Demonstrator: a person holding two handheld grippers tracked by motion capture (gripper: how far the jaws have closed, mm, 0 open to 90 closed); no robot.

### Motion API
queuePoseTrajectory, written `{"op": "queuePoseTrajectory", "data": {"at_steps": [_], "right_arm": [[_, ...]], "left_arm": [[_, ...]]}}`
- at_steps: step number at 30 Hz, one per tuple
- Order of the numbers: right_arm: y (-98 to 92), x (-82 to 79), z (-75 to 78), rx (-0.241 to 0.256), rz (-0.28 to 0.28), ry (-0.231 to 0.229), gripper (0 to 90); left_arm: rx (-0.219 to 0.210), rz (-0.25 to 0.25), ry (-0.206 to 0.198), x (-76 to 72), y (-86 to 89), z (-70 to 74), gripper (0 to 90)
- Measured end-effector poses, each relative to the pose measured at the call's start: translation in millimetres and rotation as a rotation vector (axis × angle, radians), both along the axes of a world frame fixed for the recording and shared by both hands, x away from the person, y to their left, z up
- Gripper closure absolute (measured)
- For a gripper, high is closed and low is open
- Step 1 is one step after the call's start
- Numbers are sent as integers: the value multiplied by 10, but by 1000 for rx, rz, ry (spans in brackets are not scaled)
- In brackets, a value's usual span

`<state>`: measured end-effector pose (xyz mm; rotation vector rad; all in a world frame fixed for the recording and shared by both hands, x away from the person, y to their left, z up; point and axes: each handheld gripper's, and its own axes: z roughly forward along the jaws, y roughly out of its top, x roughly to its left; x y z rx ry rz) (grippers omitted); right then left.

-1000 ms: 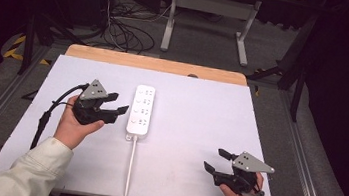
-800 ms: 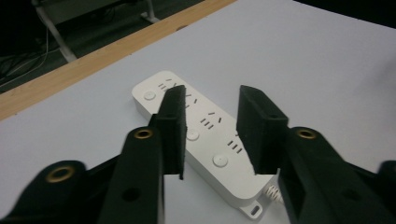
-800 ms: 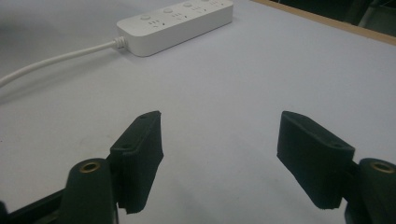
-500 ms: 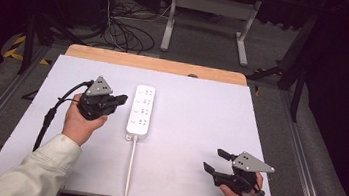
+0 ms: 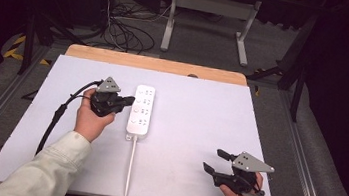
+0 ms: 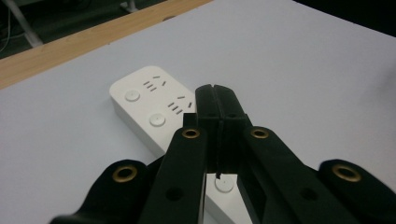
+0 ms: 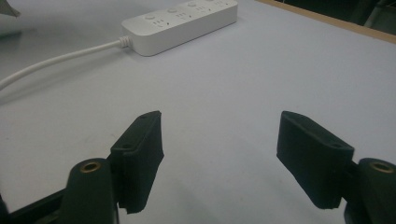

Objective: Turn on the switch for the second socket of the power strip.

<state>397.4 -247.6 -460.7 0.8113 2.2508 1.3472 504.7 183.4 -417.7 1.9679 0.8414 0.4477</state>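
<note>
Over on the left, the left gripper (image 5: pixel 129 102) sits with its jaws clenched together, nothing between them, tips right at the left long edge of the white power strip (image 5: pixel 141 111). In the left gripper view the closed jaws hang over the strip's buttons; contact I cannot tell. The strip lies lengthwise at the middle of the white table (image 5: pixel 201 111), its cord (image 5: pixel 129 173) running off the near edge. Wide bare surface opens to the right of it. Far right, the right gripper (image 5: pixel 216 161) rests near the table's near right corner, jaws spread wide apart, well clear of the strip.
</note>
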Motion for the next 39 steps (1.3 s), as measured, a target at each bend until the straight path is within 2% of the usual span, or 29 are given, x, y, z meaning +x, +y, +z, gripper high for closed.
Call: {"op": "queuePoseTrajectory", "data": {"at_steps": [2,3,7,9,10,12,14,15,16,19,21,36,39], "right_arm": [[-1,0,0,0,2,0,318],[0,-1,0,0,3,-1,318],[1,-5,2,1,5,0,318],[1,-4,1,0,8,-2,318],[3,-5,0,0,9,-1,318],[4,-6,0,1,10,1,318],[9,-5,-3,-3,11,1,318],[9,-5,-3,-3,11,1,318],[9,-4,-3,-3,12,1,318],[10,-3,-4,-3,12,1,318],[12,-1,-6,-3,14,1,318],[9,2,-11,-4,17,3,318],[9,2,-11,-4,18,4,318]], "left_arm": [[14,-7,-14,30,-30,-42,899],[8,-13,2,40,-47,-67,899],[19,-3,23,108,-64,-154,899],[11,6,43,134,-74,-194,899],[28,13,40,171,-76,-225,899],[28,17,47,182,-84,-243,899],[50,26,50,211,-82,-272,899],[53,25,66,232,-87,-306,899],[72,28,59,245,-83,-318,899],[65,32,76,262,-97,-351,899],[88,42,71,299,-105,-381,899],[103,7,99,352,-158,-461,899],[123,3,99,347,-171,-467,899]]}}
